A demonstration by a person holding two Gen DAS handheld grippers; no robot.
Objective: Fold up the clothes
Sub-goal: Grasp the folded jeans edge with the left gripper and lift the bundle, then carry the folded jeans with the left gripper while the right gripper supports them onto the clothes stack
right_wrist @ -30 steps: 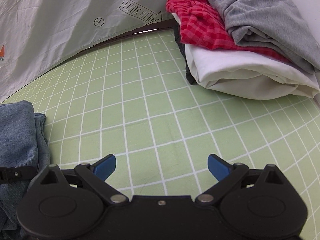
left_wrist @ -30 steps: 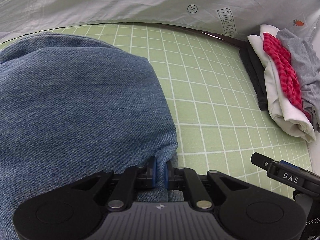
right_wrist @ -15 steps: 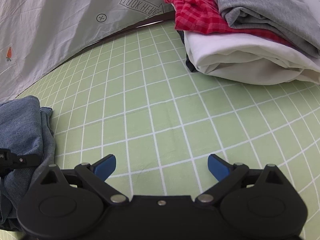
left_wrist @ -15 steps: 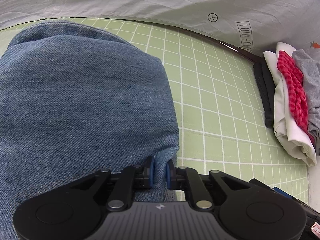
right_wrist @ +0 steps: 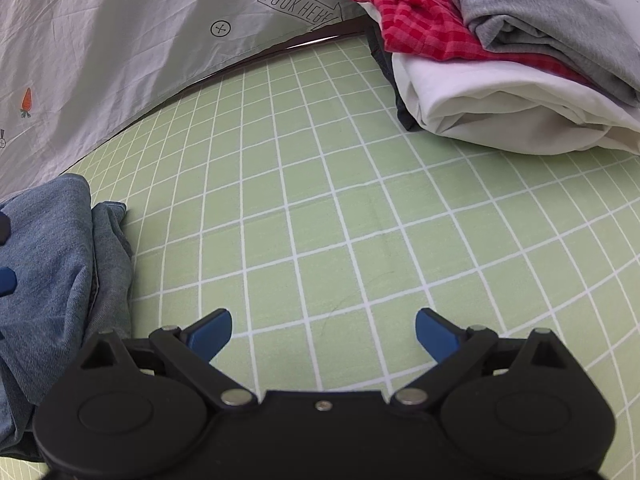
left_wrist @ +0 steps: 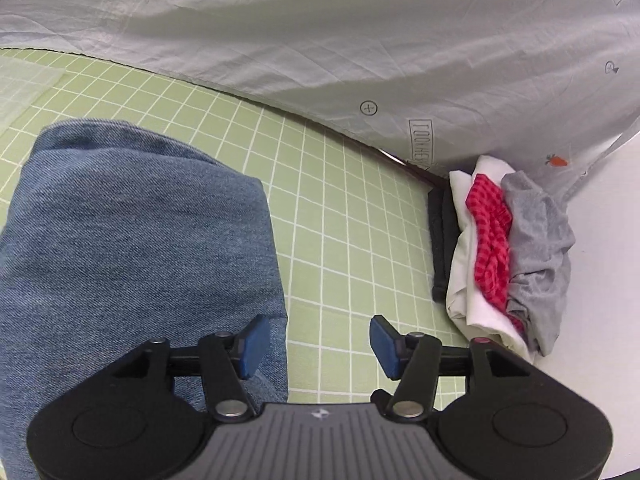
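The left gripper (left_wrist: 316, 346) was held with its jaws spread wide, nothing between them. Its left pad (left_wrist: 254, 344) was seen over the edge of the folded jeans (left_wrist: 132, 248) on the green grid mat (left_wrist: 352, 240). A pile of clothes (left_wrist: 508, 256) was stacked well apart, beside a grey sheet (left_wrist: 360, 40).

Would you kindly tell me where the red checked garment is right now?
The red checked garment sits top right in the right wrist view, in the stack at the green grid mat's far corner, between the grey garment above and the white garment below.
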